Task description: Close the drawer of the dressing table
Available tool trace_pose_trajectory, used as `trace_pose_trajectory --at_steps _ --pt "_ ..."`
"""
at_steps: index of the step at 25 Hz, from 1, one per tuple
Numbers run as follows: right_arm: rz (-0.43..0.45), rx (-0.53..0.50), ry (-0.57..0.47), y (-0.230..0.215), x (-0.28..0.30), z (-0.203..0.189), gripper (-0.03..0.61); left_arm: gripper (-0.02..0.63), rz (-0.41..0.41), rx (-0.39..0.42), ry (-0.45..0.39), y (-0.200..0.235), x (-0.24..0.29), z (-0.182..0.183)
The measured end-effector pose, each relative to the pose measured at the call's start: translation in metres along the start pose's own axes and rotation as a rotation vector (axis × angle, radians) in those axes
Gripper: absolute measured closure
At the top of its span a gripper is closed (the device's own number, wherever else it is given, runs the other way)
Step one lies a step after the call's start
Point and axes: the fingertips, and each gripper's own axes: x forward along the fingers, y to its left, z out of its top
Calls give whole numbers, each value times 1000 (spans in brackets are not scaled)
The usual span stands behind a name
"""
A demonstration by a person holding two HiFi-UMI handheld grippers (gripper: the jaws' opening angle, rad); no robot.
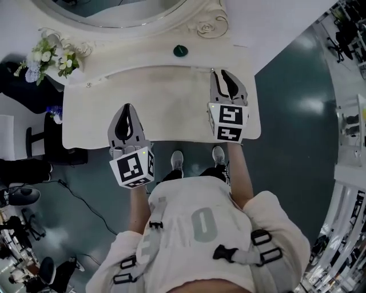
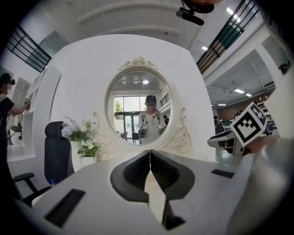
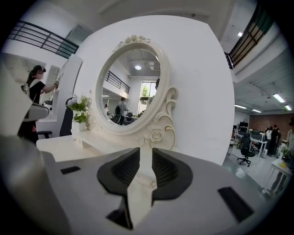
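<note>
Dressing table (image 1: pixel 171 109) white, seen from above; drawer hidden beneath tabletop, its position not readable. Left gripper (image 1: pixel 127 109) over front left edge of tabletop, jaws pressed together on nothing. Right gripper (image 1: pixel 224 74) over right part of tabletop, jaws slightly parted, only air between them. Both point toward oval mirror (image 1: pixel 114 14). Small dark green object (image 1: pixel 180 51) near mirror base. Flower bouquet (image 1: pixel 48 57) at left end.
</note>
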Motion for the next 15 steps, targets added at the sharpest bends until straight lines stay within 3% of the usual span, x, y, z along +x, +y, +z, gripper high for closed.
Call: trace_pose_trajectory --at_steps 5,7,15 --pt "23 43 -83 6 -37 16 513 594 -56 6 -39 -27 4 16" --pt "28 65 -105 8 -47 16 571 594 -89 -5 -57 -38 6 22" --pt "23 77 -87 9 -63 3 571 594 -160 -12 -77 -62 11 28"
